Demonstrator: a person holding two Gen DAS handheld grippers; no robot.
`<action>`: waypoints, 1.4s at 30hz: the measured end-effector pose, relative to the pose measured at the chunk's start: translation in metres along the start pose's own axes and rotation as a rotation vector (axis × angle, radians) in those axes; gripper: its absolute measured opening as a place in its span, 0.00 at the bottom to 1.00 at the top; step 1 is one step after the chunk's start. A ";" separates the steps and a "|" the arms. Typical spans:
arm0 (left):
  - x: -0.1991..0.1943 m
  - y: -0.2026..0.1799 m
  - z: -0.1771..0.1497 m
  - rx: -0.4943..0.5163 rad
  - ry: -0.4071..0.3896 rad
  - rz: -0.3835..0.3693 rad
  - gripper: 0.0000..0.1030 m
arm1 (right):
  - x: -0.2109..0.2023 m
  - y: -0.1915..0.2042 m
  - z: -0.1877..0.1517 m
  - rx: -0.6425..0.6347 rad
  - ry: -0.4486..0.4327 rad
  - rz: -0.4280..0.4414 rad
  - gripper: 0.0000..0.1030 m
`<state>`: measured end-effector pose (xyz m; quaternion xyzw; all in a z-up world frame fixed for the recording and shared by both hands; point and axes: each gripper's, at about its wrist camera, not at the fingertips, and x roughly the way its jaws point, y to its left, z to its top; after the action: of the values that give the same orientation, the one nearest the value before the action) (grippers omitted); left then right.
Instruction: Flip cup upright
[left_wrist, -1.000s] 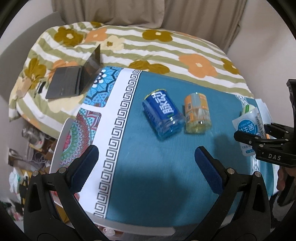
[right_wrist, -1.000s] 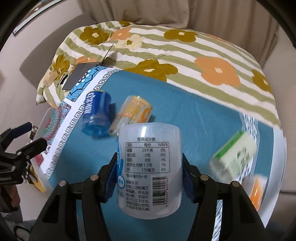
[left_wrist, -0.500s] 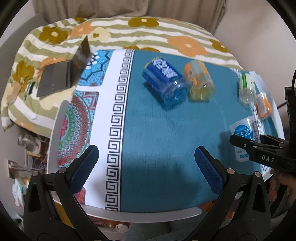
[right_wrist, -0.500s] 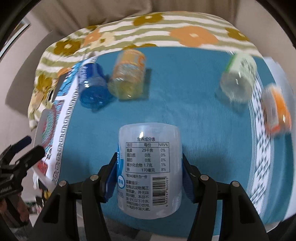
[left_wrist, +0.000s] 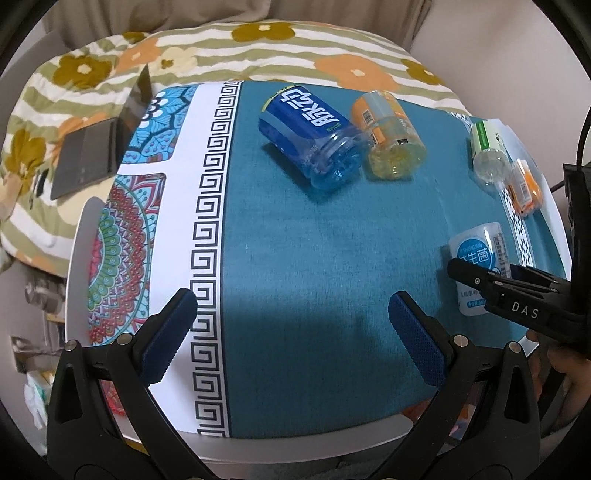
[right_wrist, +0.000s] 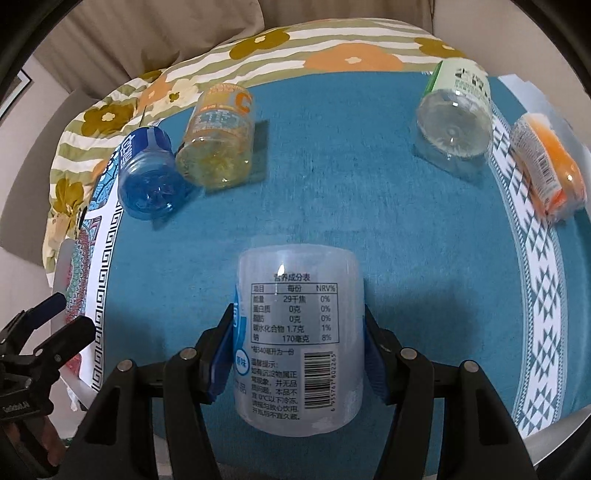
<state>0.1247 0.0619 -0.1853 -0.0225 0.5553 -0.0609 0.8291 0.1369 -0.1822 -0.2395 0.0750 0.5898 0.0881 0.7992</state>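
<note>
While my right gripper (right_wrist: 299, 354) keeps pinching the frosted white plastic cup (right_wrist: 298, 343), it has lowered toward the near teal tablecloth (right_wrist: 369, 206); my left gripper (left_wrist: 291, 332) stays spread, empty.

Left wrist view: high over near desk (left_wrist: 280, 236) edge, facing bed (left_wrist: 221, 48) at 12 o'clock. Right wrist view: lower, closer. Shared: blue cup (left_wrist: 310, 129) (right_wrist: 147, 177).

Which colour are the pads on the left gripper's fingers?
Dark blue pads, clearest in the left wrist view.
</note>
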 end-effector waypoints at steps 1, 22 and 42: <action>0.000 0.000 0.000 0.000 0.000 0.000 1.00 | 0.000 -0.001 -0.001 0.005 -0.001 -0.001 0.55; -0.034 -0.025 0.006 0.021 -0.034 -0.028 1.00 | -0.059 -0.013 0.002 0.032 -0.089 0.019 0.98; 0.002 -0.144 0.047 -0.100 0.185 -0.056 1.00 | -0.087 -0.090 0.021 -0.308 0.008 -0.108 0.98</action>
<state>0.1578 -0.0823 -0.1545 -0.0735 0.6312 -0.0581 0.7700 0.1366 -0.2903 -0.1725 -0.0805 0.5755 0.1348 0.8026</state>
